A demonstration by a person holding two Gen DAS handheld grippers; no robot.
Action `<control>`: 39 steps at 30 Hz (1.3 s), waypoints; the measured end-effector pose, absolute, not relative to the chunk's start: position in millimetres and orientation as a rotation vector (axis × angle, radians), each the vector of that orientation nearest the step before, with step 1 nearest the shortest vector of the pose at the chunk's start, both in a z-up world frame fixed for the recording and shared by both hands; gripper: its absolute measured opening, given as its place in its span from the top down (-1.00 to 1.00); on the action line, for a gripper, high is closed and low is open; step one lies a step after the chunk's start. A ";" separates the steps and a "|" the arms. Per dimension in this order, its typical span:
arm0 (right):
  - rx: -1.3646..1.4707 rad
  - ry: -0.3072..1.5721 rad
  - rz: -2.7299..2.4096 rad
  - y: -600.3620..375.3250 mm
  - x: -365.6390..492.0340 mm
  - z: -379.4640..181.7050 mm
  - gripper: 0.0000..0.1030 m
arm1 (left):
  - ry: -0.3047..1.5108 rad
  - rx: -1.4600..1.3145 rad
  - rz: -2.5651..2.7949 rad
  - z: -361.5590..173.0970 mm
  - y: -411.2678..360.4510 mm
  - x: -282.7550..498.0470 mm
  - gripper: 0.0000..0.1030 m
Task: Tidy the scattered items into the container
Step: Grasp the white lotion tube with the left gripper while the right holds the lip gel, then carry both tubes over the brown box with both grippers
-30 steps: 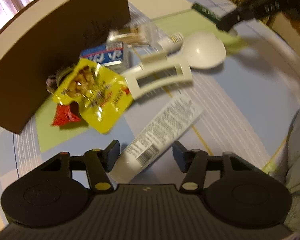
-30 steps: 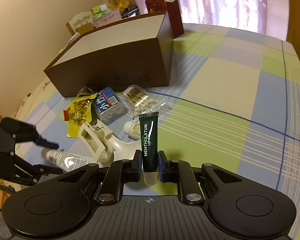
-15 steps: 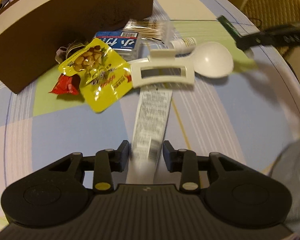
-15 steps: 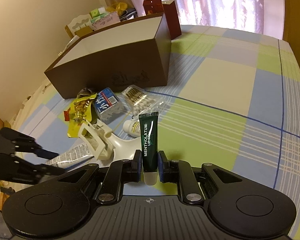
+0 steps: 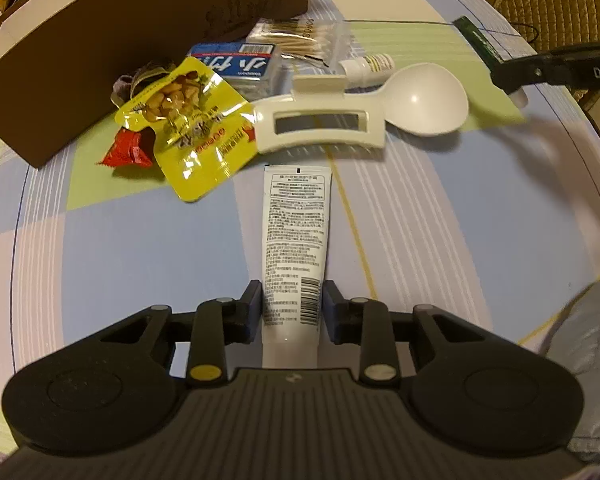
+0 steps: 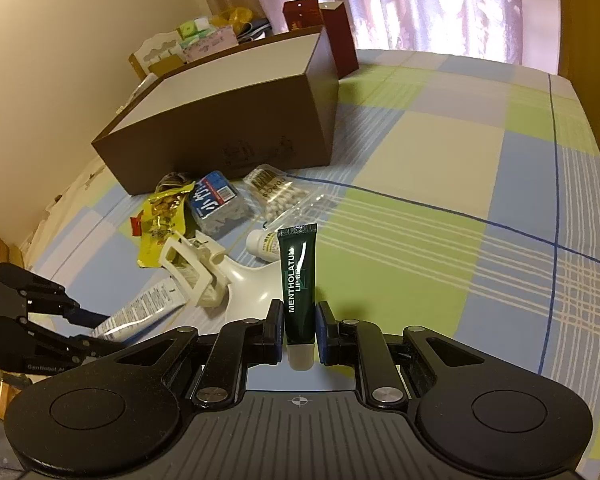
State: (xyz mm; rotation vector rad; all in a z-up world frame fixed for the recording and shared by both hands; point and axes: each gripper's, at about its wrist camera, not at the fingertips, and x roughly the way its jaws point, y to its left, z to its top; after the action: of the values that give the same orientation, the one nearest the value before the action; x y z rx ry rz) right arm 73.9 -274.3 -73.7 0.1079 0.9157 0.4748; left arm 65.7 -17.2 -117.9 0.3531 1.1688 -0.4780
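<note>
My left gripper [image 5: 292, 304] is shut on the cap end of a white tube [image 5: 296, 240] that lies on the checked cloth. My right gripper [image 6: 298, 328] is shut on a dark green Mentholatum lip tube [image 6: 298, 276] and holds it upright above the cloth. The brown box [image 6: 228, 136] with a white inside stands behind the scattered items; it also shows in the left wrist view [image 5: 100, 40]. In front of it lie a yellow snack packet [image 5: 192, 128], a white hair clip [image 5: 320, 124], a white spoon [image 5: 424, 100], a blue pack [image 5: 236, 66], cotton swabs [image 5: 300, 38] and a small bottle [image 5: 368, 66].
A red wrapper [image 5: 126, 152] lies by the box's corner. Red cartons [image 6: 320, 28] stand behind the box. A wall and a shelf with small things [image 6: 188, 44] are at the left. A curtain hangs at the back. Grey cloth [image 5: 588, 336] lies at the right edge.
My left gripper has turned in line with the white tube and shut on its cap end. My right gripper has stayed shut on the green lip tube and barely moved.
</note>
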 end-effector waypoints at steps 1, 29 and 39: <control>0.107 0.915 0.478 -273.5 73.5 -73.4 0.63 | 1.169 0.352 -0.477 -117.4 -17.4 62.9 0.48; 0.189 0.882 0.584 -247.9 84.8 -54.6 0.64 | 0.923 0.118 -0.337 -19.3 45.7 56.6 0.49; 0.358 0.824 0.564 -260.8 121.2 -27.7 0.64 | 0.834 0.110 -0.394 10.6 59.0 106.0 0.49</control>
State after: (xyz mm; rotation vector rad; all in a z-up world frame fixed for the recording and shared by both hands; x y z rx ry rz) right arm 121.2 -260.8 -27.7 0.3577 0.8235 0.5642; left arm 106.0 59.0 10.6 0.1101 0.8338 -0.3938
